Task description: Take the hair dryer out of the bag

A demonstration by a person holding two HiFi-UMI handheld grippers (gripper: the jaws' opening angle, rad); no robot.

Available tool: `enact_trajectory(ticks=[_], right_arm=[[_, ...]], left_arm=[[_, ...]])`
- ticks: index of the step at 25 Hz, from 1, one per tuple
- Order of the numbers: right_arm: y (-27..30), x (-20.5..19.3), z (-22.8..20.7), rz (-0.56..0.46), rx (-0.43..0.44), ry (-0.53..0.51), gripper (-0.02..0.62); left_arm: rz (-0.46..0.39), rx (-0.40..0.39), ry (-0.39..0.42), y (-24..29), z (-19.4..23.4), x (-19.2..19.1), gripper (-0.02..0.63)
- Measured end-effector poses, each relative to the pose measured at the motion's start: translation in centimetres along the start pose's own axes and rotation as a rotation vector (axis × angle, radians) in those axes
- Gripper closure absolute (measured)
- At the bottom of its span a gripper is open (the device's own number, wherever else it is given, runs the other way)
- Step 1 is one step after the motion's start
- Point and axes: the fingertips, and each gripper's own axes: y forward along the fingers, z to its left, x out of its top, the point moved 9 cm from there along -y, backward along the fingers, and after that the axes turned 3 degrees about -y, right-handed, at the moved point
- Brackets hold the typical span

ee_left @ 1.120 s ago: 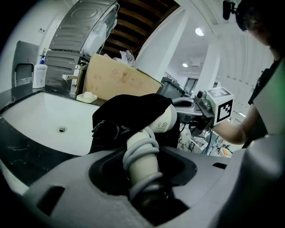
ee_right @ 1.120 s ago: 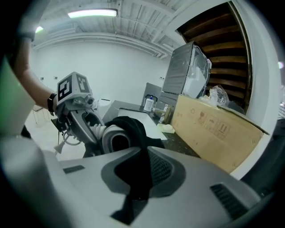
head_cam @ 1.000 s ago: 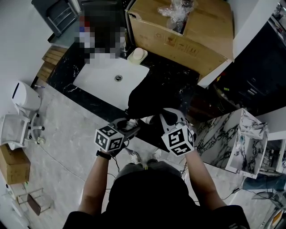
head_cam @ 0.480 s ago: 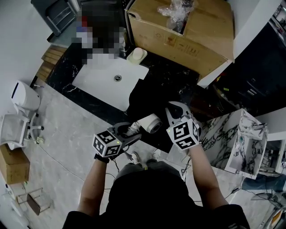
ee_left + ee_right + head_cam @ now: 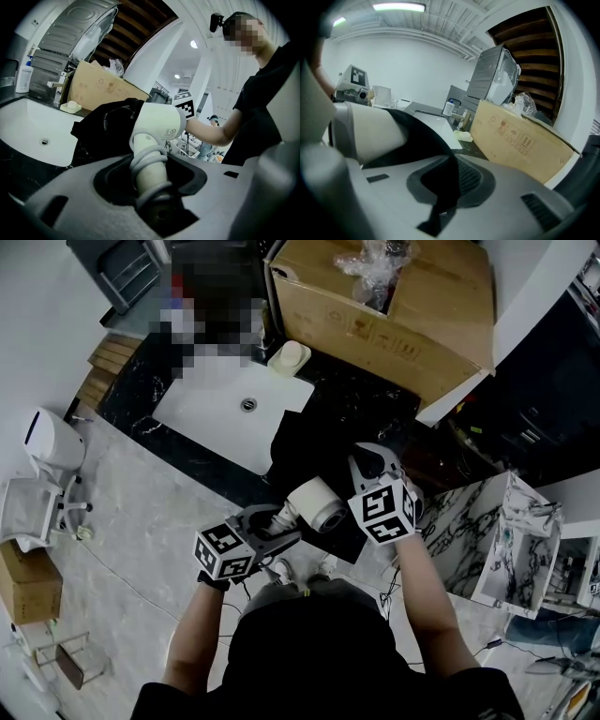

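Note:
The white hair dryer (image 5: 314, 504) has its round head out of the black bag (image 5: 309, 442), which lies on the dark counter. My left gripper (image 5: 272, 526) is shut on the dryer's handle (image 5: 150, 171), which has the grey cord wound around it; the head (image 5: 157, 125) points away toward the bag (image 5: 105, 126). My right gripper (image 5: 373, 465) is shut on a fold of the black bag fabric (image 5: 440, 187), just right of the dryer's head (image 5: 370, 133).
A white sink basin (image 5: 230, 409) is set in the black marble counter (image 5: 352, 395) left of the bag. A soap dish (image 5: 288, 355) and a large cardboard box (image 5: 394, 306) stand behind. A marbled white cabinet (image 5: 511, 540) is at the right. A person stands behind the sink.
The left gripper has pulled the hair dryer back out of the bag toward me; its white head, hidden a second ago, now shows fully. The right gripper moved slightly away, holding the bag.

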Motion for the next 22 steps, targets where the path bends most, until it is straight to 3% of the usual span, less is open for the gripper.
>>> enact_trajectory(ticks=[13, 22], right_arm=[[0.4, 0.6, -0.8, 0.007, -0.028, 0.000, 0.565], [-1.2, 0.2, 3.6, 0.052, 0.020, -0.070, 0.565]], left_arm=[[-0.083, -0.005, 0.008, -2.7, -1.1, 1.5, 0.390], [-0.175, 0.093, -0.019, -5.9, 0.4, 2.2, 0.390]])
